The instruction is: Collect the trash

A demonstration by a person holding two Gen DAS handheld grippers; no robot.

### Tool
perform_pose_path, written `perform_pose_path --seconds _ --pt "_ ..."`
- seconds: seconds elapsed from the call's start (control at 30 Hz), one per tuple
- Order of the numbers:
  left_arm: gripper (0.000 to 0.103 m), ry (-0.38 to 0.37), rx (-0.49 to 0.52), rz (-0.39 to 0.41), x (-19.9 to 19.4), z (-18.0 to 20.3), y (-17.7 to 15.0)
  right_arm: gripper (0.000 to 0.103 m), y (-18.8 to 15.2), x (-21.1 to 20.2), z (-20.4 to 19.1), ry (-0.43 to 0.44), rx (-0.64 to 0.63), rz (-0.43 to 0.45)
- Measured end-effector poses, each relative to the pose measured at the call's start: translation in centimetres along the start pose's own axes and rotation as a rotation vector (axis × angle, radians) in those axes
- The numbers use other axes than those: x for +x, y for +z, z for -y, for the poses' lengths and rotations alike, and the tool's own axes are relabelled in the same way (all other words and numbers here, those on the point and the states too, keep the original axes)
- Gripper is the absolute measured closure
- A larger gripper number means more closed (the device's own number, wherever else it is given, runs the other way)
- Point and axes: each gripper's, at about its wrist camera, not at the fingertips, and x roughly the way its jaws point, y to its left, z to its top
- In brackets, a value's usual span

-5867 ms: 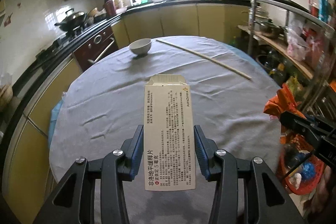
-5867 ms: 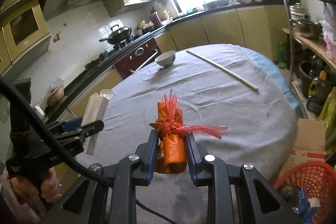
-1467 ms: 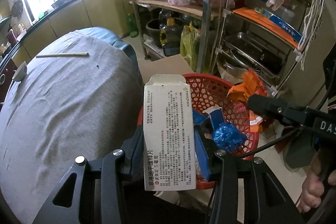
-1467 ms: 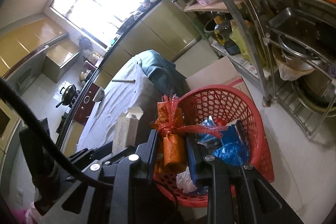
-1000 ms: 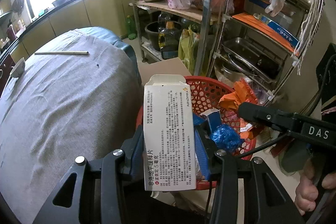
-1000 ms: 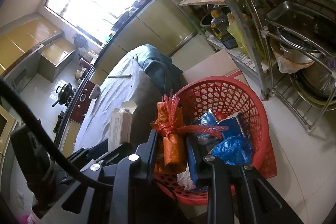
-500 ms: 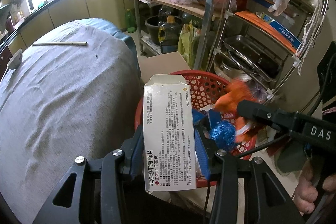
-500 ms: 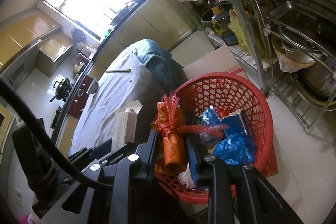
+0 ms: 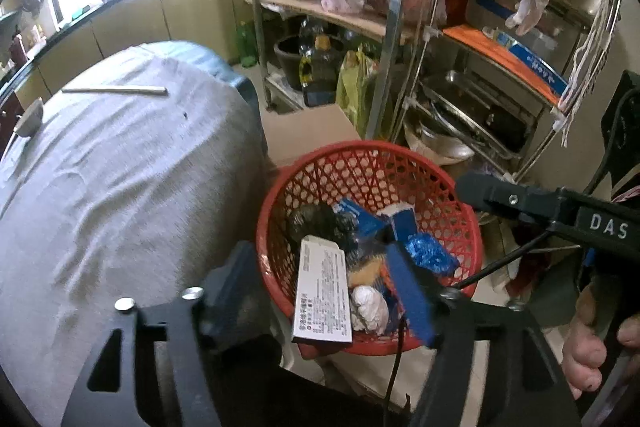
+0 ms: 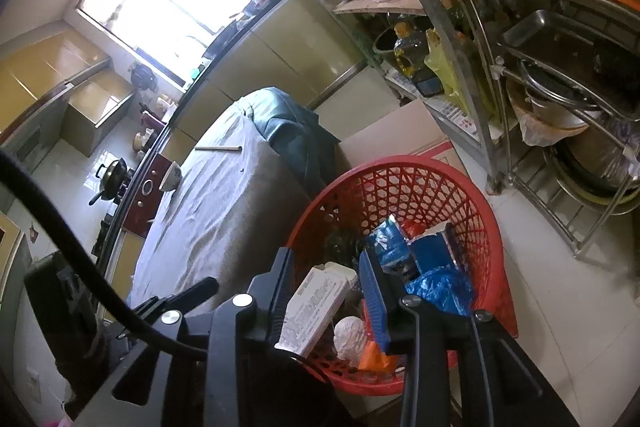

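The red mesh basket (image 9: 360,151) (image 10: 400,163) stands on the floor beside the table. A white medicine box (image 9: 324,293) (image 10: 314,307) lies slanted inside it on blue wrappers and a white wad. An orange wrapper (image 10: 372,353) lies low in the basket by the near rim. My left gripper (image 9: 316,259) hangs over the basket's near side with its jaws opening and nothing between the pads. My right gripper (image 10: 326,267) is also above the basket, jaws opening and empty. In the left wrist view the right gripper's black finger (image 9: 476,187) reaches in from the right.
The grey-clothed table (image 9: 120,167) fills the left, bearing a stick (image 9: 116,90) and a bowl (image 9: 28,119) at its far end. A metal rack (image 9: 400,27) of pots and bags stands behind the basket. A flat cardboard sheet (image 9: 308,131) lies between them. A hand (image 9: 588,347) is at lower right.
Both grippers' jaws have spread. The white box has left the left gripper and the orange wrapper has left the right gripper. Both now lie in the basket.
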Motion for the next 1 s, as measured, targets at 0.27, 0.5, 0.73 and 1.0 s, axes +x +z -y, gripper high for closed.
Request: perform_pose_path --seconds 0.27,0.5,0.73,1.0 --pt "0.030 0.070 0.015 0.057 -2.1 -0.5 0.4 0.061 0.2 -0.1 -1.5 0.003 -0.032 0.007" --pt "0.030 0.130 -0.015 0.111 -4.3 -1.7 0.8 0.051 0.4 -0.7 -3.2 -0.001 -0.071 0.033" --pt "0.029 0.179 -0.035 0.141 -6.1 -2.8 0.4 0.050 0.3 -0.4 -5.1 0.001 -0.109 0.033" --pt "0.029 0.228 -0.055 0.186 -8.6 -4.6 -0.6 0.048 -0.4 -0.5 -8.1 0.001 -0.170 0.043"
